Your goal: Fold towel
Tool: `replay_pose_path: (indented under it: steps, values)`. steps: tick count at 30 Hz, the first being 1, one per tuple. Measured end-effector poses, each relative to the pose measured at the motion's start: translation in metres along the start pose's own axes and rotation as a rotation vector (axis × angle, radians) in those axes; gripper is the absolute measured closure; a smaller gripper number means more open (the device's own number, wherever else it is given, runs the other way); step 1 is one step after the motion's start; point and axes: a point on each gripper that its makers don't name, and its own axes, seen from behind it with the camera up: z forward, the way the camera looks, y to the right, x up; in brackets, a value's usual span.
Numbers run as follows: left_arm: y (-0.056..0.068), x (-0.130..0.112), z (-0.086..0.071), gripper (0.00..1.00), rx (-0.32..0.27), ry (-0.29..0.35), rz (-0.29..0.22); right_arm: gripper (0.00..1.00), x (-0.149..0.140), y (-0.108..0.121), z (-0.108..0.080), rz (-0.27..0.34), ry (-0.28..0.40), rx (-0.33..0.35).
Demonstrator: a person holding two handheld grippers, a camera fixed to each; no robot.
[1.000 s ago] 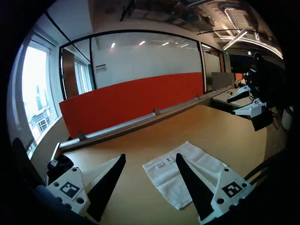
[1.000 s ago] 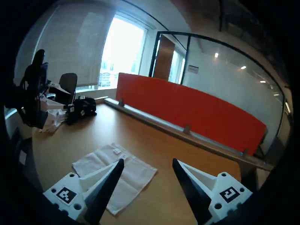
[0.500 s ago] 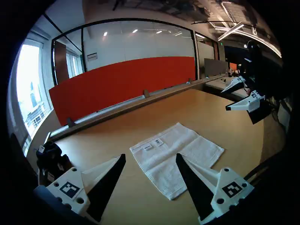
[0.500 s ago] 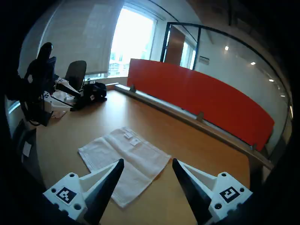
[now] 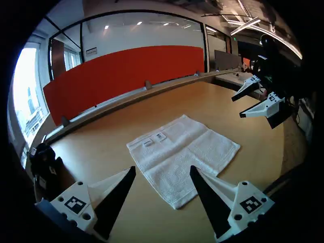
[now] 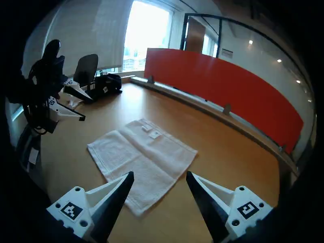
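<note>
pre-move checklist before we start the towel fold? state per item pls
1. Towel flat and unfolded on table: ok.
2. Left gripper open, empty: ok.
3. Right gripper open, empty: ok.
4. Fingers on a towel edge: not ok, both grippers are apart from it.
5. Nothing lying on towel: ok; its labels sit at one edge.
6. Bag apart from towel: ok.
</note>
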Motion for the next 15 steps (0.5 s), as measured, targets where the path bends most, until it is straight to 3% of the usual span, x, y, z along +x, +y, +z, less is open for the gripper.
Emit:
replay_pose_path:
  steps: [15]
  values:
    - [0.021,-0.057,0.030,0.01,-0.060,-0.130,0.004,0.00,-0.058,-0.022,0.027,-0.015,-0.111,0.061]
